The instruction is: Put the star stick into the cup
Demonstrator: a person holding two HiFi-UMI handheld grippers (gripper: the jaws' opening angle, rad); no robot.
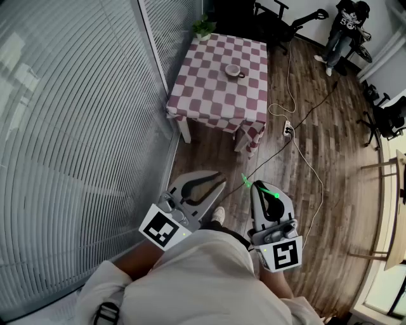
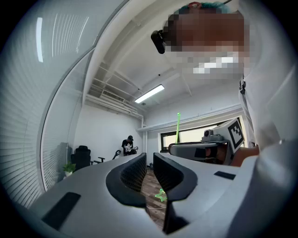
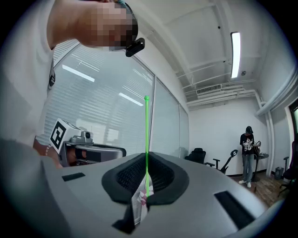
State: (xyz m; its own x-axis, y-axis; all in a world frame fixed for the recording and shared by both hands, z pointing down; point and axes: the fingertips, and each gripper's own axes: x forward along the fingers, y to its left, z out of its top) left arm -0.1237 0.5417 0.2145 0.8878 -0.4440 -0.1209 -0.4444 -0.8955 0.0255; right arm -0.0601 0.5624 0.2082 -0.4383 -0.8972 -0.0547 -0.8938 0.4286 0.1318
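A low table (image 1: 219, 86) is being shown draped in a red-and-white checked cloth. At the table's far left corner, a small potted plant (image 1: 203, 27) is being displayed. Slatted window blinds (image 1: 76, 127) are being seen all along the table's left side. On the wooden floor (image 1: 330, 120), just right of the table's near right corner, a white power strip (image 1: 287, 129) is being seen. Beyond the table, black office chairs (image 1: 282, 19) are being seen, and far to its right a person in dark clothes (image 1: 342, 28) is being seen standing.

Left claw (image 1: 214, 190), right claw (image 1: 259, 188) grey; white shirt (image 1: 190, 279).
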